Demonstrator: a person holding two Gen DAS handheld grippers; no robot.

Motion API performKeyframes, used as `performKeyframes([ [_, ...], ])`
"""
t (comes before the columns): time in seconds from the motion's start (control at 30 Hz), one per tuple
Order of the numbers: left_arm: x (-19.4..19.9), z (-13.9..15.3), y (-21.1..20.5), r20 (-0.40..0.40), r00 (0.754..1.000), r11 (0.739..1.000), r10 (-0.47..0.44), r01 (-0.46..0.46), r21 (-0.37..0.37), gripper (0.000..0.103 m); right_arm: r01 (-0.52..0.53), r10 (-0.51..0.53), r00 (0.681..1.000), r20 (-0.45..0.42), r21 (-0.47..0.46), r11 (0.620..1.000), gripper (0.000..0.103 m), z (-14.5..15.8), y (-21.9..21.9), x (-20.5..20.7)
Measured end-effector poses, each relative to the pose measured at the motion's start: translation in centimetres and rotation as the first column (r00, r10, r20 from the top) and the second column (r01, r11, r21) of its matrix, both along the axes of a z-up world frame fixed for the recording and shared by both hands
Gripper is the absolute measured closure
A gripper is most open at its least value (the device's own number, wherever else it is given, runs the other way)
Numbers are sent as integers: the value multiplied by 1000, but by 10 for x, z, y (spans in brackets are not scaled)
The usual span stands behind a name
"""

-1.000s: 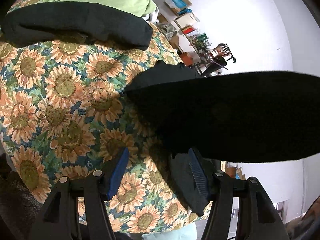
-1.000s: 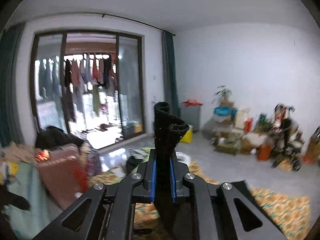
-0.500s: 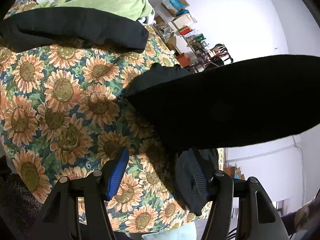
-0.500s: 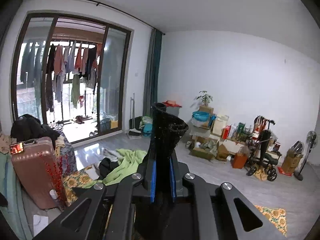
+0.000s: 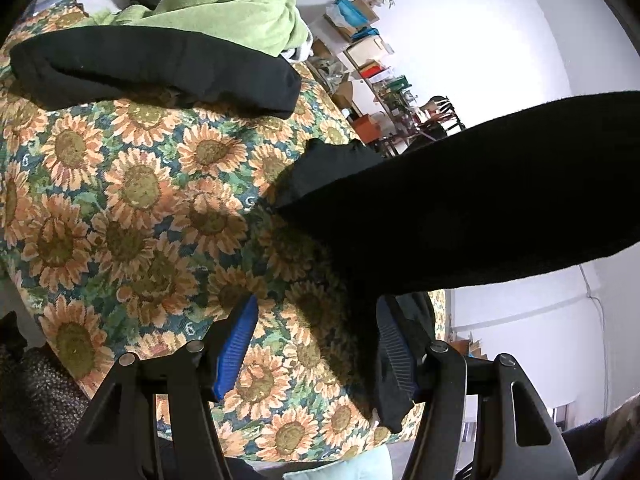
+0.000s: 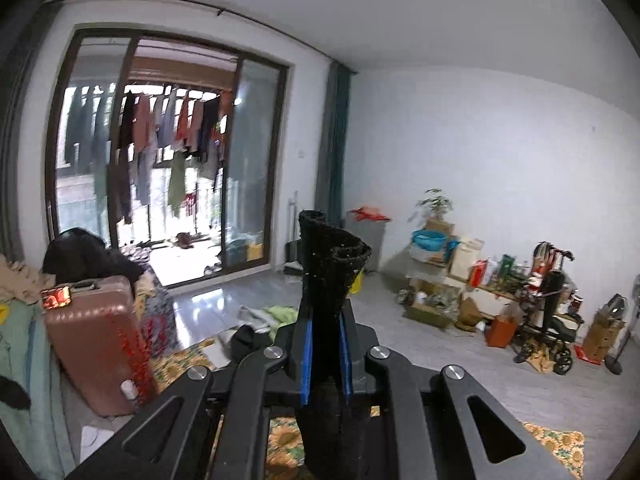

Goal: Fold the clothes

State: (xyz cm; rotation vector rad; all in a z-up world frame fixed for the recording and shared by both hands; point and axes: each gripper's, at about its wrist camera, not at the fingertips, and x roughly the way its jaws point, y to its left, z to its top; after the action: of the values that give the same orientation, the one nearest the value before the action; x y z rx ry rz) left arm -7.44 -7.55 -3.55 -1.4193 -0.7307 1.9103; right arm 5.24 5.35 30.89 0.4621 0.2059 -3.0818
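A black garment (image 5: 460, 216) stretches taut from the sunflower-patterned cloth (image 5: 120, 208) up toward the right edge of the left wrist view. Under it my left gripper (image 5: 316, 308) stands open, with only sunflower cloth between the blue pads (image 5: 236, 340). Some black fabric hangs just behind the right finger. In the right wrist view my right gripper (image 6: 325, 320) is shut on an edge of the black garment (image 6: 330, 268), which sticks up above the pads as a curled roll. The right gripper is held high and faces the room.
A folded black garment (image 5: 160, 68) and a green one (image 5: 224, 12) lie at the far end of the sunflower cloth. A pink suitcase (image 6: 92, 332) stands at the left, with a glass door (image 6: 160, 160) behind it and clutter (image 6: 500, 296) along the white wall.
The black garment's right side has risen in the left wrist view, so it slopes more steeply. The right wrist view has shifted across the room. The left gripper has stayed where it was.
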Motion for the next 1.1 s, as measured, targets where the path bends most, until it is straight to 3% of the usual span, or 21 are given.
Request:
performKeyframes([
  [0.13,1,-2,-5,5,1000,1000,4,-4,-2,41,76,-76,997,8,2,997,91,-8,16,-10],
  [0.37,-9,-8,0,10,1000,1000,17,-17,-16,41,207,-211,972,105,49,977,90,-40,73,-53],
  [0.5,-18,-15,8,18,999,999,34,-33,-32,41,271,-278,950,144,67,960,90,-74,121,-88],
  [0.63,-28,-23,21,18,998,996,54,-53,-74,41,291,-311,919,243,114,950,90,-131,173,-135],
  [0.73,-35,-27,30,27,998,994,54,-51,-95,41,341,-368,864,344,138,930,90,-182,217,-171],
  [0.87,-45,-33,40,37,997,993,64,-60,-106,41,440,-455,740,495,155,884,90,-255,291,-213],
  [1.0,-53,-37,56,37,998,989,51,-45,-138,41,520,-480,651,588,115,846,89,-302,340,-216],
  [1.03,-56,-38,61,39,998,988,45,-39,-150,41,545,-483,634,604,94,833,83,-310,352,-214],
  [1.07,-58,-39,65,42,998,987,37,-30,-156,41,566,-482,624,615,70,821,67,-314,361,-211],
  [1.1,-60,-40,70,45,999,987,28,-20,-160,41,584,-473,616,630,37,811,61,-314,365,-201],
])
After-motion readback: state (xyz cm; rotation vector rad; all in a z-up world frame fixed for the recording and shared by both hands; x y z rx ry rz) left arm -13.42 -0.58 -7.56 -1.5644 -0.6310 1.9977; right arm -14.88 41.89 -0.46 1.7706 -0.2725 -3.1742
